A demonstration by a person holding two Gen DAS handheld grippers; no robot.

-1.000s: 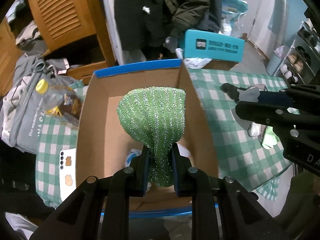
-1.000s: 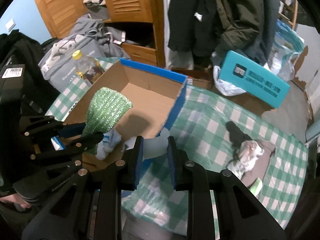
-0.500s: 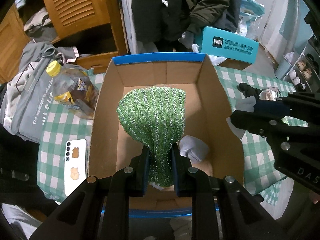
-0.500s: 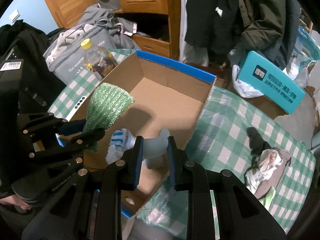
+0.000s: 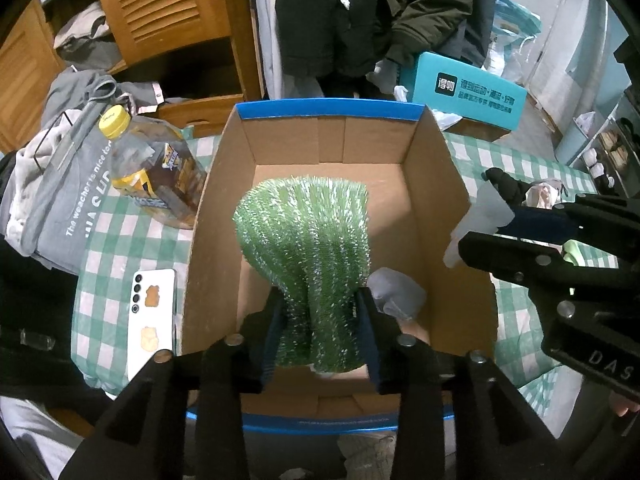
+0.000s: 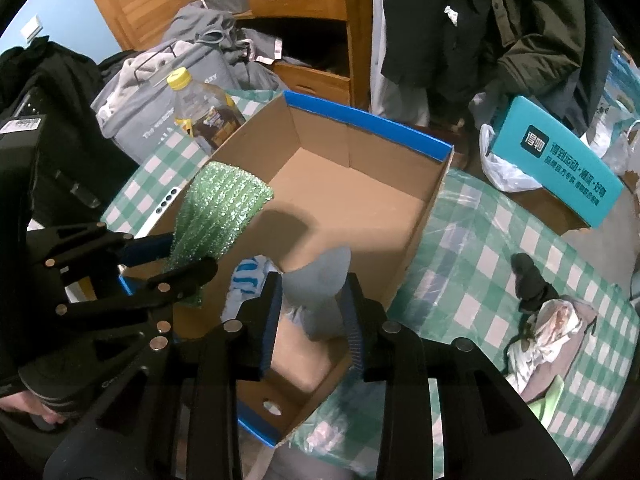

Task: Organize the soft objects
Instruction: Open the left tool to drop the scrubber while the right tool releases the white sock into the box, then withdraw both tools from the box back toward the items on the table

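A fuzzy green cloth (image 5: 304,240) hangs from my left gripper (image 5: 320,300) over the inside of the open cardboard box (image 5: 332,106). Its jaws are opening; the cloth still fills the gap and looks blurred. My right gripper (image 6: 314,284) hovers over the box's (image 6: 368,120) near right corner. A pale grey sock (image 6: 320,276) sits between its jaws, which are opening too, and the sock looks loose and blurred. Another grey sock (image 5: 396,296) and a blue-striped white one (image 6: 248,276) lie on the box floor. The right gripper (image 5: 488,228) also shows at the box's right wall.
The box sits on a green checked tablecloth (image 6: 480,264). Left of it lie an oil bottle (image 5: 156,172), a white phone (image 5: 152,320) and a grey bag (image 5: 60,200). A black sock (image 6: 528,276) and crumpled cloths (image 6: 548,320) lie to the right. A teal carton (image 5: 468,92) stands behind.
Both grippers moved further over the box, then held still. In the newest frames both pairs of jaws stand wider, and the green cloth and grey sock spread out between them.
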